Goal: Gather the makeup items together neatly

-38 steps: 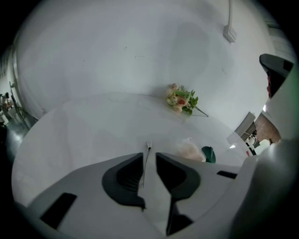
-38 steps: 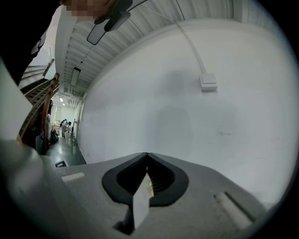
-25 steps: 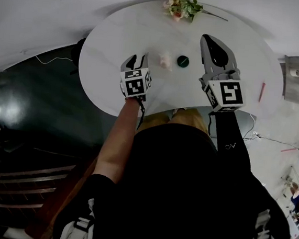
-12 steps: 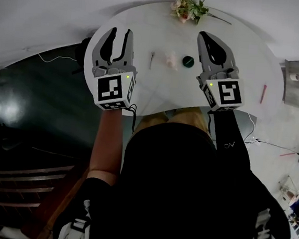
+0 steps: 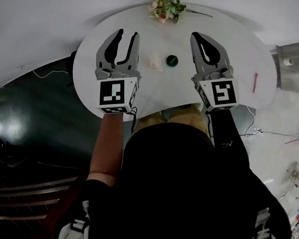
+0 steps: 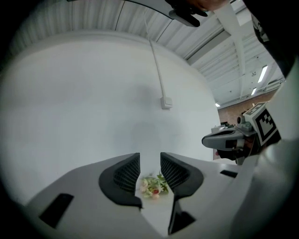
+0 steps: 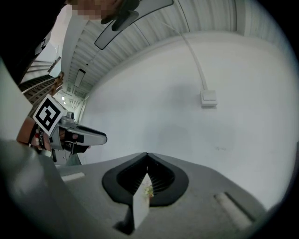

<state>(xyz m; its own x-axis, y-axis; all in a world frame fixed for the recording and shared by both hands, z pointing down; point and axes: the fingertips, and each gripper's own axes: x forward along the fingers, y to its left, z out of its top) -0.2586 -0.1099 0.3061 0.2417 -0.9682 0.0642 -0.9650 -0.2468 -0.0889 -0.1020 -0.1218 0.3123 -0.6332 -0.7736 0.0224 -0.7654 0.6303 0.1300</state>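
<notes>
Left hand-held gripper point(image 5: 124, 34) open and empty, right hand-held gripper point(image 5: 196, 37) closed, over white oval desk point(image 5: 240, 51) by white wall point(image 5: 44, 6); pale pink item point(image 5: 155, 63) beside round dark compact point(image 5: 171, 60).

The table point(image 5: 90, 53) is white. The bunch of flowers point(image 5: 164, 8) is pink and cream with green leaves. A small lump point(image 5: 155, 63) is pale pink. A little round thing point(image 5: 171, 60) is dark green. A thin stick point(image 5: 255, 82) is red. The left gripper point(image 5: 127, 35) and the right gripper point(image 5: 197, 38) are grey with black pads. Their cubes have black and white square patterns. The person's top point(image 5: 185, 188) is black and the trousers point(image 5: 184, 114) are tan. The floor point(image 5: 29, 110) is dark.
</notes>
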